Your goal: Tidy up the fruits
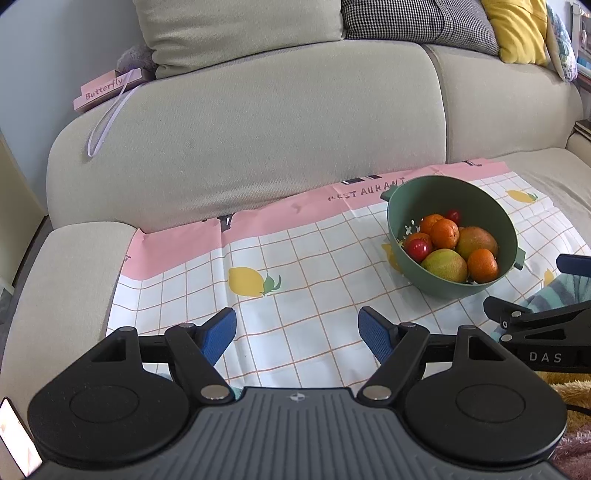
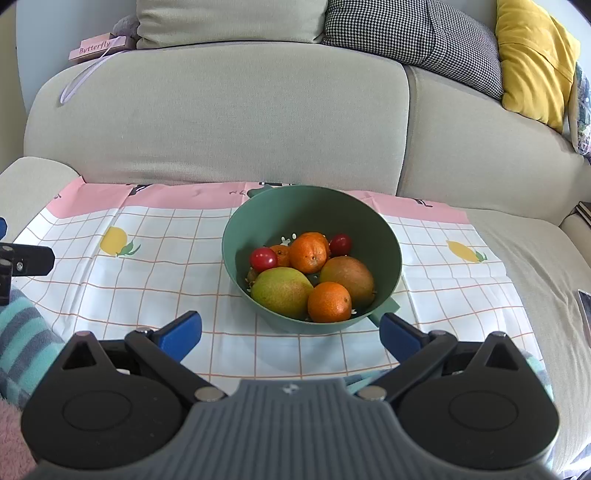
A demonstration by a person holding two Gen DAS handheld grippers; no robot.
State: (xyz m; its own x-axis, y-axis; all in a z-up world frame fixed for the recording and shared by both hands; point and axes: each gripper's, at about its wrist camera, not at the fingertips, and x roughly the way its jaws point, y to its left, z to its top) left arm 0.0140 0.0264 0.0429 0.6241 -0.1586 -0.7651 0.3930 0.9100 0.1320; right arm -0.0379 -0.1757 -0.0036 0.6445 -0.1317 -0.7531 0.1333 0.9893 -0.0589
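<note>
A green bowl point(image 2: 373, 229) stands on a checked cloth point(image 2: 147, 258) spread over a sofa seat. It holds two mangoes point(image 2: 282, 290), several oranges point(image 2: 328, 301) and two small red fruits point(image 2: 263, 257). My right gripper point(image 2: 290, 332) is open and empty, just in front of the bowl. My left gripper point(image 1: 297, 334) is open and empty over the cloth, left of the bowl point(image 1: 491, 218). The mangoes point(image 1: 443, 264) and oranges point(image 1: 482, 265) also show in the left wrist view. The right gripper's body point(image 1: 535, 328) shows at that view's right edge.
The sofa backrest point(image 2: 221, 122) rises behind the cloth, with a houndstooth cushion point(image 2: 406, 33) and a yellow cushion point(image 2: 532, 59). A pink "Butterfly" box point(image 1: 107, 88) sits on the backrest's left end. A striped teal fabric point(image 2: 22, 332) lies at the near left.
</note>
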